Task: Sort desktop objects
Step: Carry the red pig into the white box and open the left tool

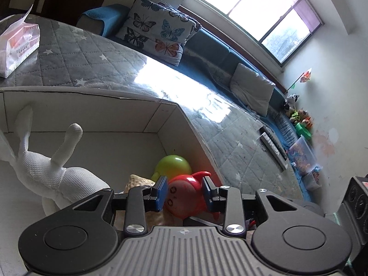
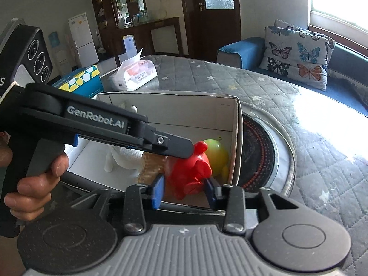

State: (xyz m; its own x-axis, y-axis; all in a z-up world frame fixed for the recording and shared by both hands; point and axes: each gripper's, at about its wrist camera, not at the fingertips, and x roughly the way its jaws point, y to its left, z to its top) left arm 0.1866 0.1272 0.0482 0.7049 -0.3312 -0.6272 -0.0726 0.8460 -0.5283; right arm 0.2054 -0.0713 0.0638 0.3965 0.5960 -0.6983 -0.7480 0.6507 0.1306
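A white cardboard box (image 1: 115, 115) stands on the quilted table; it also shows in the right wrist view (image 2: 237, 124). Inside lie a white plush animal (image 1: 57, 179), a green round toy (image 1: 173, 164), a tan item (image 1: 138, 180) and a red toy figure (image 1: 184, 195). My left gripper (image 1: 185, 193) reaches into the box with its blue pads on both sides of the red toy (image 2: 191, 172); in the right wrist view the left gripper (image 2: 181, 150) comes in from the left. My right gripper (image 2: 185, 193) is open and empty at the box's near edge.
A tissue pack (image 1: 18, 43) (image 2: 135, 73) and a blue dotted box (image 2: 80, 80) stand behind the cardboard box. A round stove inset (image 2: 260, 154) lies right of the box. A sofa with a butterfly pillow (image 1: 158, 30) is beyond the table. A remote (image 1: 273, 149) lies at the table's far edge.
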